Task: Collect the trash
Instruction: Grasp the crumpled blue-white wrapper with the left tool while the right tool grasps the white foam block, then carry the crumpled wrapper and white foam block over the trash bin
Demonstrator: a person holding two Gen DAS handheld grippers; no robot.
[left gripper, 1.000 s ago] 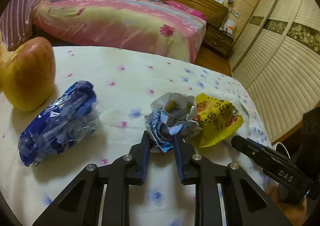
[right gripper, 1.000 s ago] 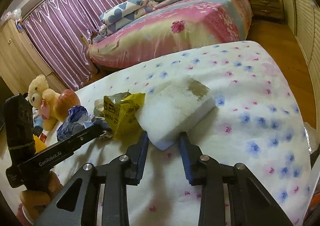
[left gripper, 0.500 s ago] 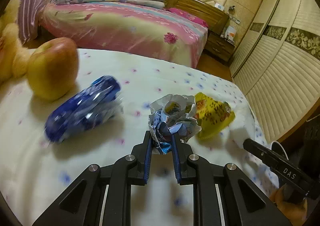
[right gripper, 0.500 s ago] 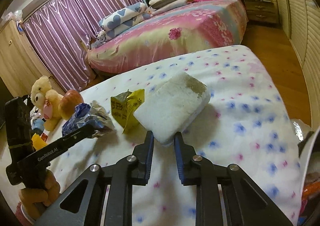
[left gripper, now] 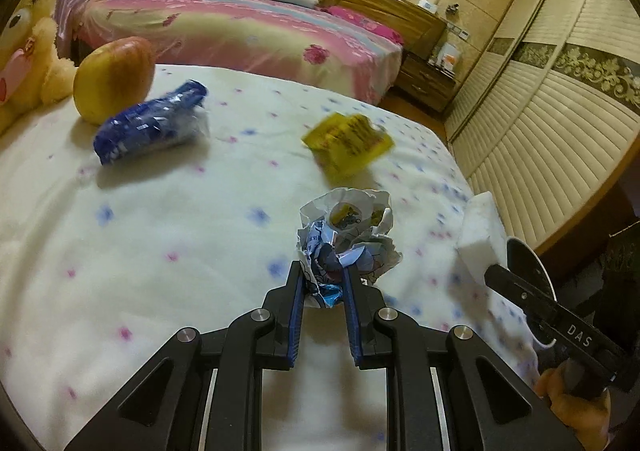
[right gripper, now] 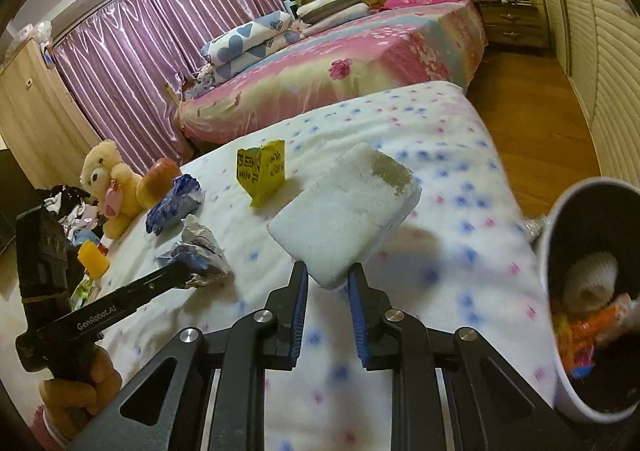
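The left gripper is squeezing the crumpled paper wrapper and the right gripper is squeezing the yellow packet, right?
Not quite. The right gripper is squeezing the white foam block, not the yellow packet, which lies loose on the bedsheet; the right wrist view shows this. The left gripper does squeeze the crumpled paper wrapper.

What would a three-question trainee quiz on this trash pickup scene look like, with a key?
1. True or false: the left tongs are shut on the crumpled wrapper.
2. What do the right tongs hold?
A. apple
B. foam block
C. teddy bear
3. Fill in: the bin sits at the ____ edge of the right wrist view.

Key:
1. True.
2. B, the foam block.
3. Right.
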